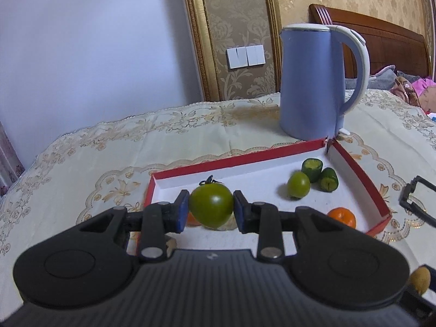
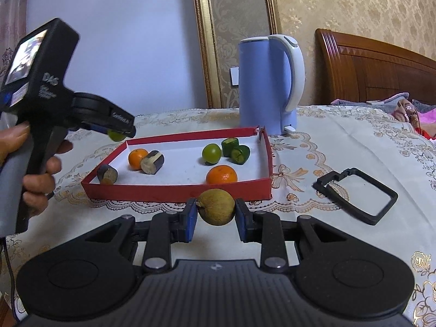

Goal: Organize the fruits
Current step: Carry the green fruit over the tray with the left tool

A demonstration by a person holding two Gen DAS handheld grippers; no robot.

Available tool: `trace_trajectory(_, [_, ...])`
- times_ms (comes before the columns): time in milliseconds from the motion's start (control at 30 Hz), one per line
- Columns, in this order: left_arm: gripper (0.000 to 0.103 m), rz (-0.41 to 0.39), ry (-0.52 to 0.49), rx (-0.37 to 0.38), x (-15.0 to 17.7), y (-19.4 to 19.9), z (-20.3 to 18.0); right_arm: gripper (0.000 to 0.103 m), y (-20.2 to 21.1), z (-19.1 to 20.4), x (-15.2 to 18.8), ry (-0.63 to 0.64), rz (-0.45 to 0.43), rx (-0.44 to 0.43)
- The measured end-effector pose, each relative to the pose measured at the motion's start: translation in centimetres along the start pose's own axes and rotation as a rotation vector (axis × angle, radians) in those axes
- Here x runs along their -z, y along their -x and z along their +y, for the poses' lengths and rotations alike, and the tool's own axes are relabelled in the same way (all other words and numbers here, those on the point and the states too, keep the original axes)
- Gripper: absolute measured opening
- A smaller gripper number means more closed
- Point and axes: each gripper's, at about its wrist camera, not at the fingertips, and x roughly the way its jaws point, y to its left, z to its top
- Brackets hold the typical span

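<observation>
My left gripper [image 1: 211, 208] is shut on a green tomato [image 1: 211, 205] and holds it above the near left part of the red tray [image 1: 234, 158]. In the right wrist view the left gripper [image 2: 117, 135] hovers over the tray's [image 2: 177, 190] far left corner. My right gripper [image 2: 216, 212] is shut on a brownish-yellow round fruit [image 2: 216, 210], just in front of the tray's near wall. In the tray lie two oranges [image 2: 221, 175], a small green fruit [image 2: 211, 151], two green cucumber pieces [image 2: 235, 151] and two dark cut pieces [image 2: 152, 162].
A blue electric kettle [image 2: 265, 84] stands behind the tray's far right corner. A black rectangular frame [image 2: 357, 194] lies on the tablecloth right of the tray. A bed with a wooden headboard [image 2: 376, 70] is at the far right.
</observation>
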Motion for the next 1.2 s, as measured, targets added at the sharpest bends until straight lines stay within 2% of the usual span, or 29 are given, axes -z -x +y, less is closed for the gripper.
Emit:
trace_trajectory(500, [0.031, 0.009, 0.009, -0.001, -1.0, -2.7, -1.0, 0.029, 0.6, -0.7, 0.1, -0.015, -0.008, 0.004])
trace_trajectory(667, [0.031, 0.010, 0.015, 0.004, -1.3, -3.3, -1.3, 0.029, 0.6, -1.5, 0.2, -0.062, -0.004, -0.018])
trace_trajectory(1200, [0.031, 0.018, 0.026, 0.008, -1.9, -5.4, -2.2, 0.029, 0.5, -1.4, 0.3, -0.048, 0.005, -0.011])
